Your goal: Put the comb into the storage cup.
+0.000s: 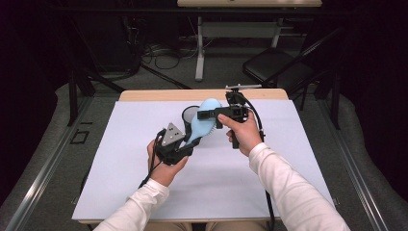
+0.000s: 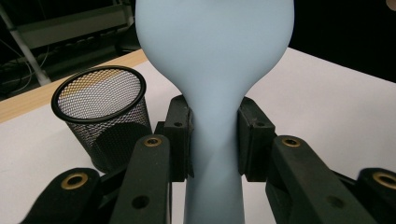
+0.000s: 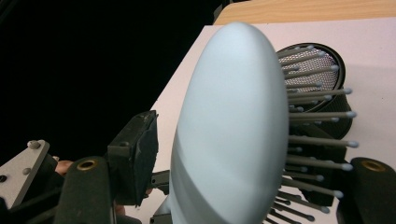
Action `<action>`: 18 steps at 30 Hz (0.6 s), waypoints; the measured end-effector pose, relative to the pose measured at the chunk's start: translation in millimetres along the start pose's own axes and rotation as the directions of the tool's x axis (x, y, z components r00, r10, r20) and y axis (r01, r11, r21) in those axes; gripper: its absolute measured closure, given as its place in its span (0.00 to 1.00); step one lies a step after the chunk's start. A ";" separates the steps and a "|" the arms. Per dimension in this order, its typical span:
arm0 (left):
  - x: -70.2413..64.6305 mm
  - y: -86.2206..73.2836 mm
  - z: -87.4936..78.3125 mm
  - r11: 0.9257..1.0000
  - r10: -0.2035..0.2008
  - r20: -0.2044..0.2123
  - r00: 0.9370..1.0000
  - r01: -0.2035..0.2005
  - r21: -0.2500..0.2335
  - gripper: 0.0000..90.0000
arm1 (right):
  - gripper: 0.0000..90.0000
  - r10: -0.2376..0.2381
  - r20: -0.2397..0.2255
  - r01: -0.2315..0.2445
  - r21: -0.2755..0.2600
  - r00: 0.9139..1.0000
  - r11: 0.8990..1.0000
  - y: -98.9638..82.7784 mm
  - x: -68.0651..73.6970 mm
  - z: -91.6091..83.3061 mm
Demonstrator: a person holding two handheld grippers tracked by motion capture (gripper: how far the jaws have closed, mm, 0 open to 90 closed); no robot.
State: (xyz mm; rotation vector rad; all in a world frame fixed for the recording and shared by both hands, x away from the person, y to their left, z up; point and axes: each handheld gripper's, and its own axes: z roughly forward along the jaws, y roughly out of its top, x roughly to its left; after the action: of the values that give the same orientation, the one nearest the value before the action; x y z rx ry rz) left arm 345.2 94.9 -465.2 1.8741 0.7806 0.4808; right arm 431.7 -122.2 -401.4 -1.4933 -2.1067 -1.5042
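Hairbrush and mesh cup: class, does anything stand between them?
Nothing visible does. The left gripper clamps the hairbrush by its handle, the right gripper straddles its head, and the mesh cup stands open and empty just beside it.

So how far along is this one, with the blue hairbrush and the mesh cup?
Done: the hairbrush is lifted off the table, its handle clamped in the left tongs. In hand: the right tongs straddle the brush head, apparently a handover; the left pad stands off it and the other is hidden behind the bristles. Left: the mesh cup holds nothing, so presumably the brush still goes in.
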 end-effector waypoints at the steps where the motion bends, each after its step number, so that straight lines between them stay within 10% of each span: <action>1: 0.0 0.0 0.0 1.000 0.000 0.000 1.000 0.000 0.000 0.77 | 0.35 0.000 0.001 0.000 0.000 1.000 1.000 -0.2 0.1 0.3; 18: 0.6 -1.9 -0.5 1.000 -0.002 0.004 1.000 0.002 -0.002 0.77 | 0.40 0.016 -0.013 -0.016 -0.001 1.000 1.000 -1.0 -1.6 0.6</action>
State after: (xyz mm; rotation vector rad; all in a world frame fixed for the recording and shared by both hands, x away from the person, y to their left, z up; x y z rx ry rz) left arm 344.8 96.2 -466.8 1.8717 0.7792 0.4768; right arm 432.0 -122.8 -403.3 -1.4929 -2.0817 -1.5053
